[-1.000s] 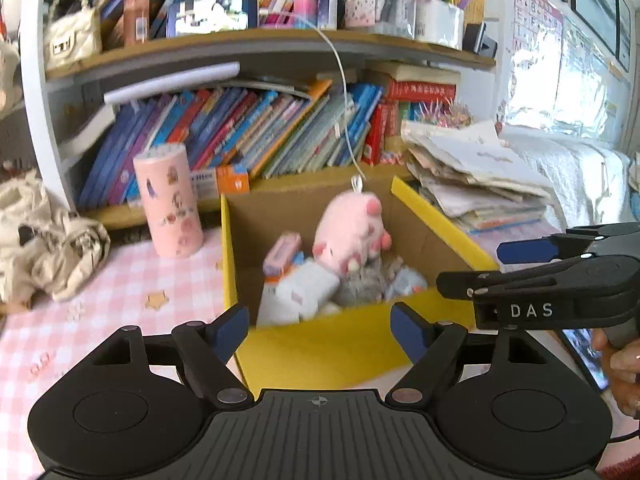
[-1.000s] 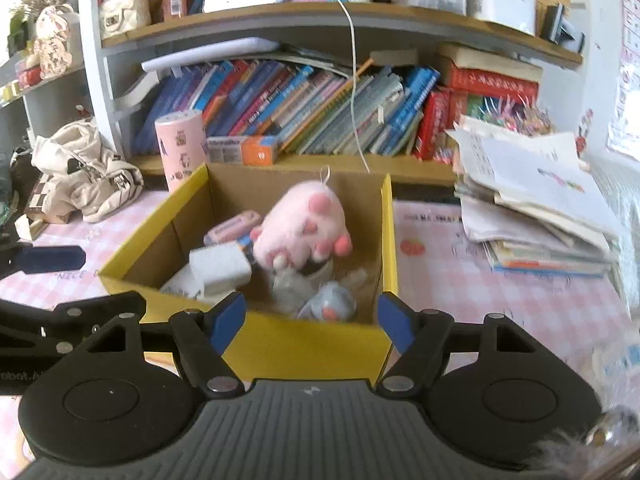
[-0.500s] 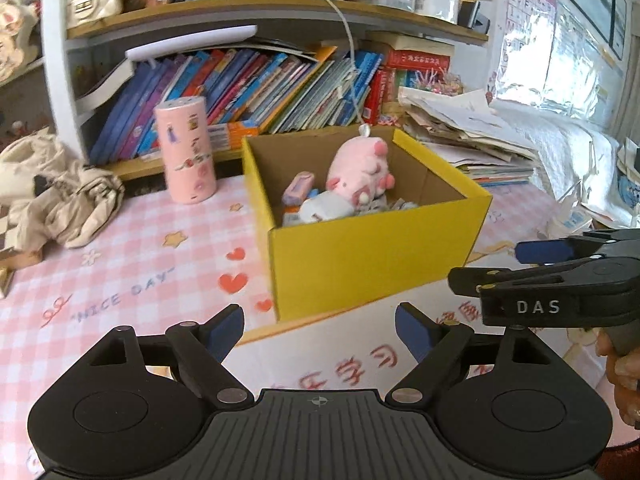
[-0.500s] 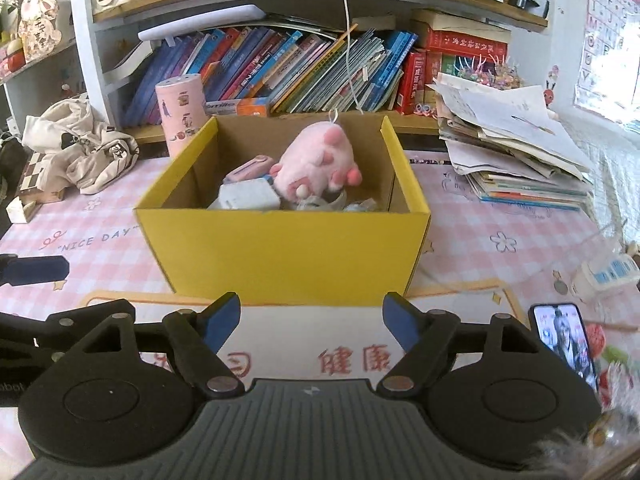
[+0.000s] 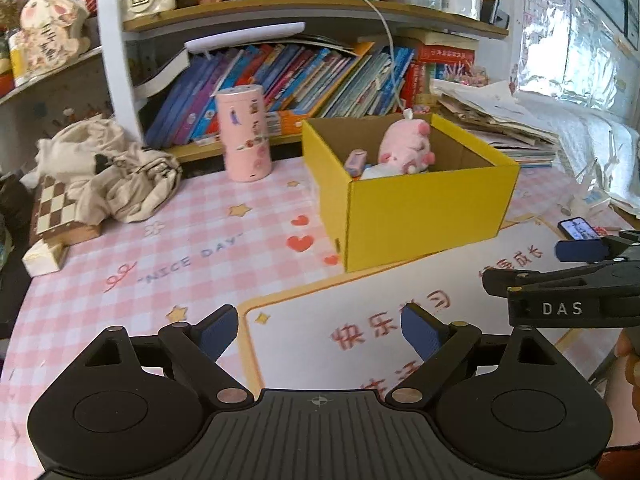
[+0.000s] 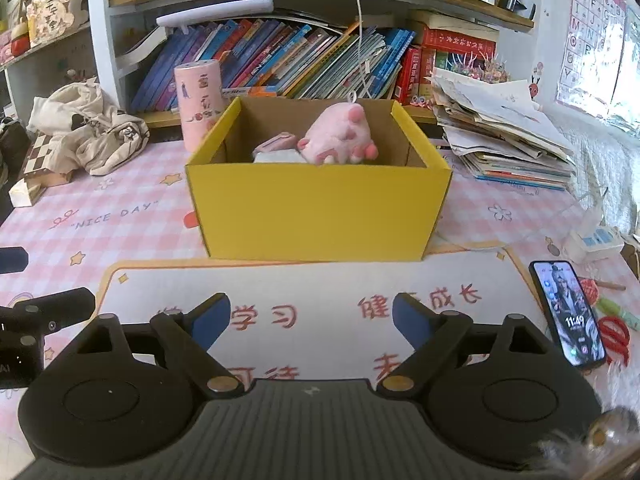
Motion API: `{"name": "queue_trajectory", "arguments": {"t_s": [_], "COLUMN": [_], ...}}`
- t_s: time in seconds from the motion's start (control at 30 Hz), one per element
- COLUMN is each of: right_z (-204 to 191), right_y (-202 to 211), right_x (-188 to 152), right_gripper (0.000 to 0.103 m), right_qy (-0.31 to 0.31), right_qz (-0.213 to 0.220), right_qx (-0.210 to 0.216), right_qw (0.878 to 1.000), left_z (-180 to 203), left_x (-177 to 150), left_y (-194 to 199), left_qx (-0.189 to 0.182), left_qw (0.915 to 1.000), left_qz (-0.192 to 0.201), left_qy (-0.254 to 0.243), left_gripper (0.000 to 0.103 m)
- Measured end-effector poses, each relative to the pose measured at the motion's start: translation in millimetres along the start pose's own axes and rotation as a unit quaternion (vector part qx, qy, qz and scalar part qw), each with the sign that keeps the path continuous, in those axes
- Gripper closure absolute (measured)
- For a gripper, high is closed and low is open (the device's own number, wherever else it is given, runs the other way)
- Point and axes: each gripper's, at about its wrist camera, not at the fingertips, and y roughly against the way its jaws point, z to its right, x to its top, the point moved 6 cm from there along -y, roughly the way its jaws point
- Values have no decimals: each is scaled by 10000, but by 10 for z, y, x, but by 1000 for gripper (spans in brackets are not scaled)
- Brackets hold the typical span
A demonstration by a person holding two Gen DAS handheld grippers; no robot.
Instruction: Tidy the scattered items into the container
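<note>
A yellow cardboard box (image 5: 424,208) (image 6: 320,208) stands on the pink checked tablecloth. Inside it lie a pink plush toy (image 5: 404,148) (image 6: 340,142), a pink case (image 6: 276,144) and a white item (image 6: 280,157). My left gripper (image 5: 320,330) hovers low over the white desk mat (image 5: 360,332), well in front of the box, its jaws opening with nothing between them. My right gripper (image 6: 312,318) also hangs over the mat (image 6: 312,292) in front of the box, jaws opening and empty. The right gripper's side shows at the right edge of the left wrist view.
A pink cylinder (image 6: 199,100) stands behind the box on the left. Crumpled beige cloth (image 5: 116,168) and a chessboard box (image 5: 56,212) lie far left. A phone (image 6: 568,312), red scissors (image 6: 616,334) and a power strip (image 6: 596,240) lie at right. Stacked papers (image 6: 500,140) and bookshelves fill the back.
Both grippers have pulled back from above the box, which now looks smaller and farther. Their jaws have spread wider. The desk mat and phone have come into view.
</note>
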Motion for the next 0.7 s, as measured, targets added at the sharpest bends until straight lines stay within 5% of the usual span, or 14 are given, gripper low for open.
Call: {"name": "queue_trajectory", "arguments": {"t_s": [0.7], "right_z": [-491], "right_y": [227], "right_x": [-117], "right_gripper": [0], "right_qy": [250], "right_qz": [-2], "right_qx": [-197], "right_qw": [9995], "left_z": [-414], "left_x": [-206], "left_y": [219], "left_qx": [45], "left_qw": [9997], "left_qz": [-3], "left_qy": [258], "left_gripper": [4]}}
